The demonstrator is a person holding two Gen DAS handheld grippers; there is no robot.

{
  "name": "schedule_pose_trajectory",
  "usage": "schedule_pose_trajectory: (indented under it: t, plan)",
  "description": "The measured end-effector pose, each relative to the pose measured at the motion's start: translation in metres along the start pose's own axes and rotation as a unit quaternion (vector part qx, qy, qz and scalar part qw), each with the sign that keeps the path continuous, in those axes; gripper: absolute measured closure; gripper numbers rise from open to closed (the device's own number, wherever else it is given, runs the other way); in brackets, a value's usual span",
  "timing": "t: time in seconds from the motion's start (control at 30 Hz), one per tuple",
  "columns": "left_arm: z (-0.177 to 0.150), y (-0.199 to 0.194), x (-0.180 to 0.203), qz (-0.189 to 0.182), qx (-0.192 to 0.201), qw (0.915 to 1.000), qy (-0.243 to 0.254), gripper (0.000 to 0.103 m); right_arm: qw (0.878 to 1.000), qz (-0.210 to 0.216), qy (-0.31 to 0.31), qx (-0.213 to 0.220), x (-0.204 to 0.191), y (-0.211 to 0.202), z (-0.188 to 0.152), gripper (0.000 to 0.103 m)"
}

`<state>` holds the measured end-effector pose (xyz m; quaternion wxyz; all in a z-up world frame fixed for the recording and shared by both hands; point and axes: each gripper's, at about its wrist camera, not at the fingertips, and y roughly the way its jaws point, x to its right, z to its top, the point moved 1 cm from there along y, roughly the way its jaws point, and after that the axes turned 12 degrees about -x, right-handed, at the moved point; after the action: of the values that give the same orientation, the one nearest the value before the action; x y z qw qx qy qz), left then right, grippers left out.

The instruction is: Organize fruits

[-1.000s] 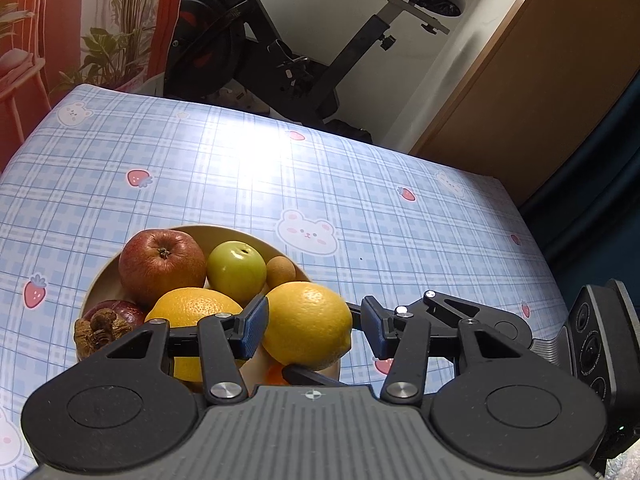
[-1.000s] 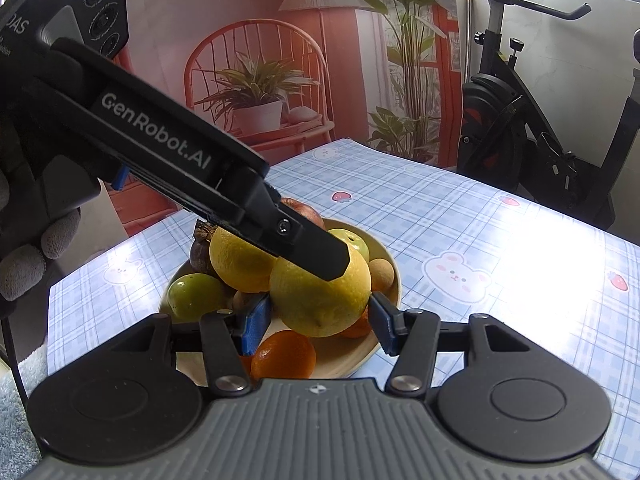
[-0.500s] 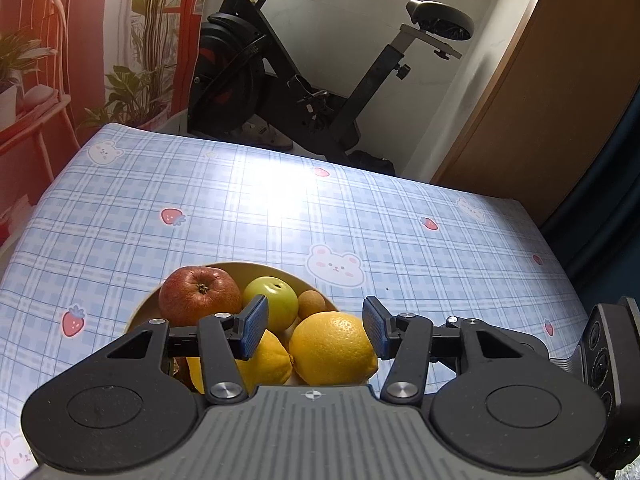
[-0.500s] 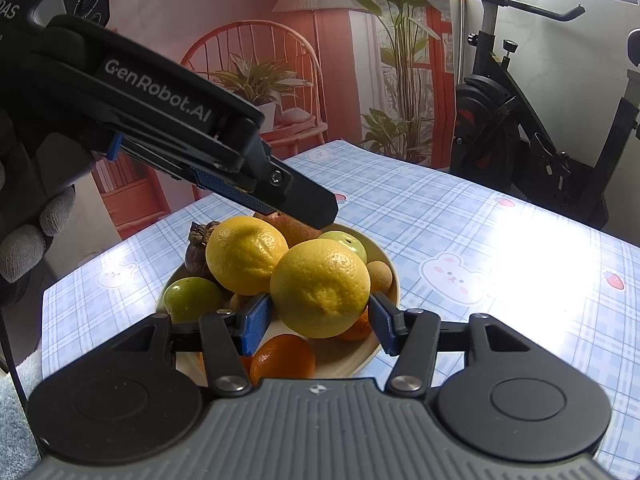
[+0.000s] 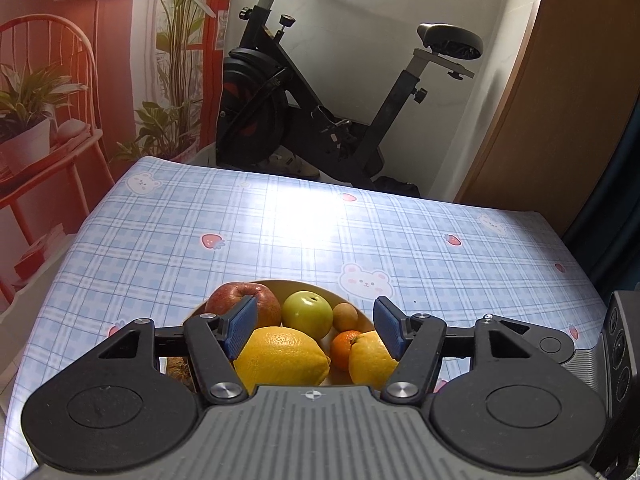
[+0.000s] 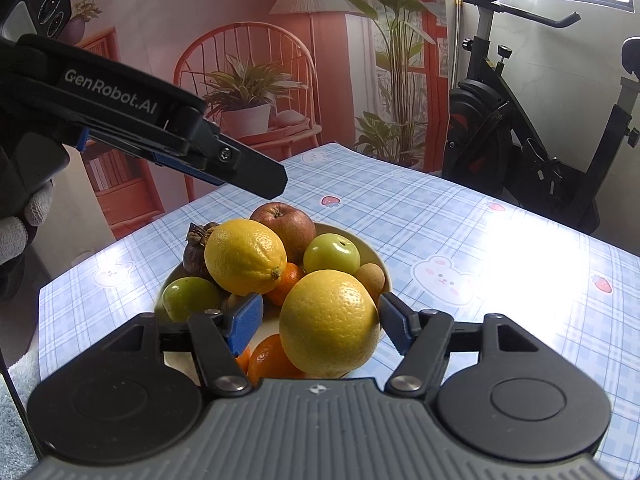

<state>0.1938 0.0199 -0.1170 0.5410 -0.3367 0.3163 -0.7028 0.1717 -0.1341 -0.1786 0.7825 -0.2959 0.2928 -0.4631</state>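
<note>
Left gripper (image 5: 314,328) jaws spread, empty; right gripper (image 6: 320,322) jaws spread around a lemon (image 6: 330,322).

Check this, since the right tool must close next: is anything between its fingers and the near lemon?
Nothing visible. The lemon sits between the open fingers of the right tool; the left tool hangs higher, aside.
</note>
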Motion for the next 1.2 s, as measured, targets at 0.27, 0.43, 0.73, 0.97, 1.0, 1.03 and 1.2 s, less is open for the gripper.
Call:
schedule_pose_trajectory:
  t: [0.27,0.43,0.73,0.97,1.0,1.03,1.2]
  plan:
    - [-0.005,-0.001,-0.007,0.016,0.003,0.9998,-0.01,0.036,1.0,-0.001,0.002,0.004,-0.001,-0.002,0.0,0.036]
    - [-0.01,-0.011,-0.014,0.026,0.018,0.9992,-0.024,0.031,1.0,-0.008,0.01,0.017,-0.001,-0.012,0.0,0.025]
    - [-0.024,-0.05,-0.003,0.082,0.06,0.9948,-0.01,0.013,0.991,-0.062,0.084,0.089,-0.002,-0.066,-0.007,0.0]
    - [-0.035,-0.086,0.026,0.135,0.104,0.9852,0.01,0.008,0.974,-0.088,0.148,0.148,-0.002,-0.123,-0.012,0.0]
    - [-0.036,-0.091,0.03,0.14,0.108,0.9842,0.009,0.008,0.973,-0.098,0.152,0.146,-0.003,-0.129,-0.011,0.0]
    - [-0.036,-0.095,0.032,0.14,0.111,0.9838,0.007,0.008,0.971,-0.115,0.156,0.142,-0.005,-0.137,-0.01,0.0]
    - [-0.036,-0.122,0.043,0.133,0.131,0.9824,-0.003,0.008,0.966,-0.143,0.174,0.128,-0.01,-0.171,-0.007,0.0]
